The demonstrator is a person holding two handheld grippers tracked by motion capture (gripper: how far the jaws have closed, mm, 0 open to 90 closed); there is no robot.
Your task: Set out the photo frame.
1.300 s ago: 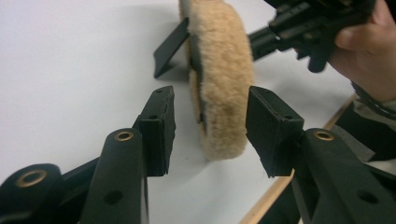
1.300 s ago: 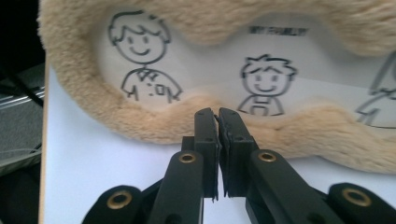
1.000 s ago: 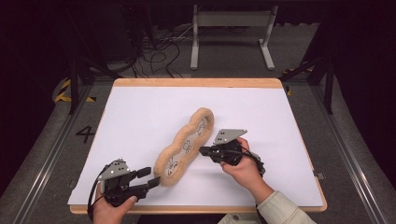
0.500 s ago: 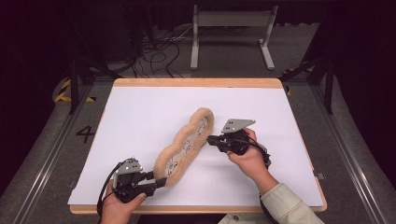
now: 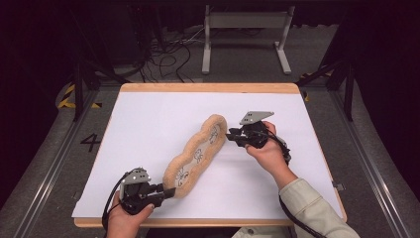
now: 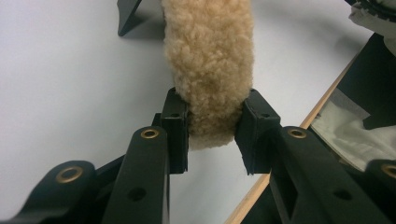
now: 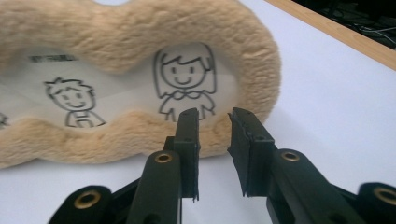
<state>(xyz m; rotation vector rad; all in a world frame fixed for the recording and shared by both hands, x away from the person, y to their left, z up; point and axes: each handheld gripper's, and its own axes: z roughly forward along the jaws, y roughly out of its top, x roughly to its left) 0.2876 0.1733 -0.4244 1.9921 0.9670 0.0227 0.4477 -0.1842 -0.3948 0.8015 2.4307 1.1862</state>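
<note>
left gripper [image 6: 212, 126] clamps the near end of the fuzzy tan cushion [image 5: 195, 156]; right gripper [image 7: 212, 116], just opening, released beside its far end.

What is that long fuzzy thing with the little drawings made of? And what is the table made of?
The long fuzzy thing looks like tan plush, a curly fleece like sheepskin, around a smooth pale middle panel printed with line-drawn children, perhaps fabric. The table shows a light wooden edge under a smooth, matte white sheet, perhaps paper.
</note>
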